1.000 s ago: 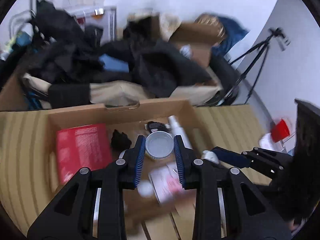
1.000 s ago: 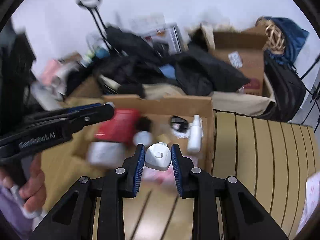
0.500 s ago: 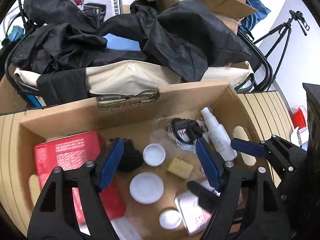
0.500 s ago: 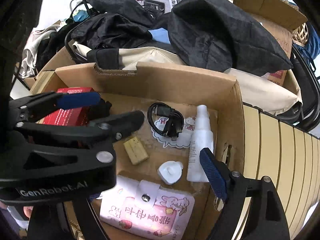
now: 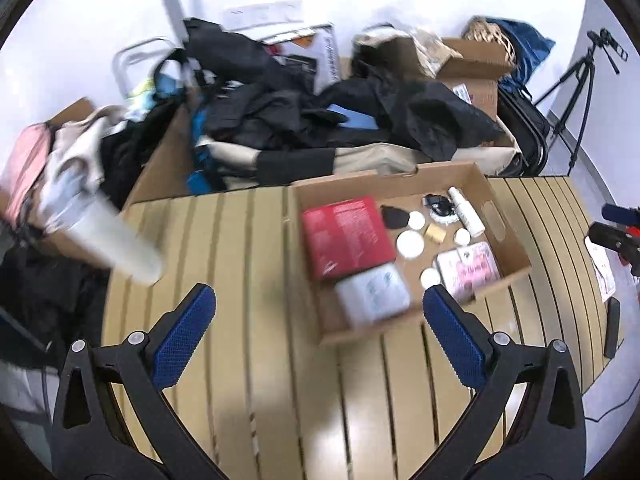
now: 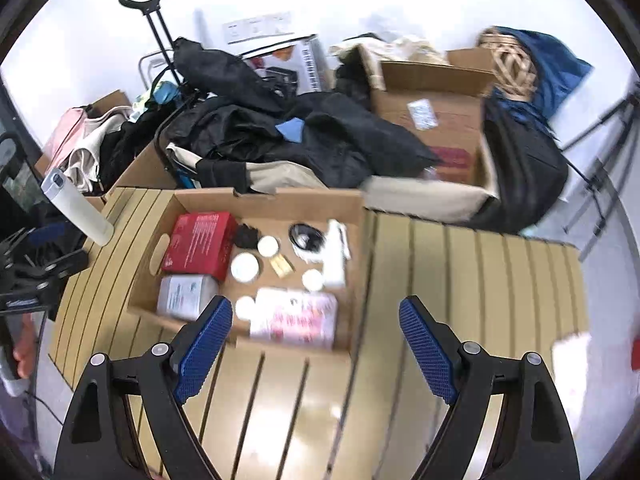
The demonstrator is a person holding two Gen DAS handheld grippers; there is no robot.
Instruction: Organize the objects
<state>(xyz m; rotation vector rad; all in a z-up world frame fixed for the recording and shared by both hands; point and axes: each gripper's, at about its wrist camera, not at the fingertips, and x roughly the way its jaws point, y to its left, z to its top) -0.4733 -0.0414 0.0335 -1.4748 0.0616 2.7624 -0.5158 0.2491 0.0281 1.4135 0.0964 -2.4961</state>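
Hovering above the slatted yellow wooden table (image 5: 256, 360), both tools have pulled back from the shallow brown cardboard box (image 5: 508, 236), which a moment ago filled each view. The left gripper (image 5: 320, 332) had a round white lid between its fingers a second ago; now its jaws are opening wide with nothing between them, and the lid (image 5: 410, 244) lies on the box floor. The right gripper (image 6: 316, 344) likewise stands wide and empty, its small white cap (image 6: 312, 279) left beside the white spray bottle (image 6: 335, 254). Two more items are thus put away (a fair sign the sorting is well along).

Also in the box sit a red rectangular carton (image 5: 347, 236), a pink patterned pouch (image 6: 294, 318) and a coiled black cable (image 6: 306, 236). A white cylindrical flask (image 6: 78, 208) remains at the table's left edge, probably next. Heaped black clothing (image 6: 304, 140) crowds the far side, and the box's own walls hem in any reach.
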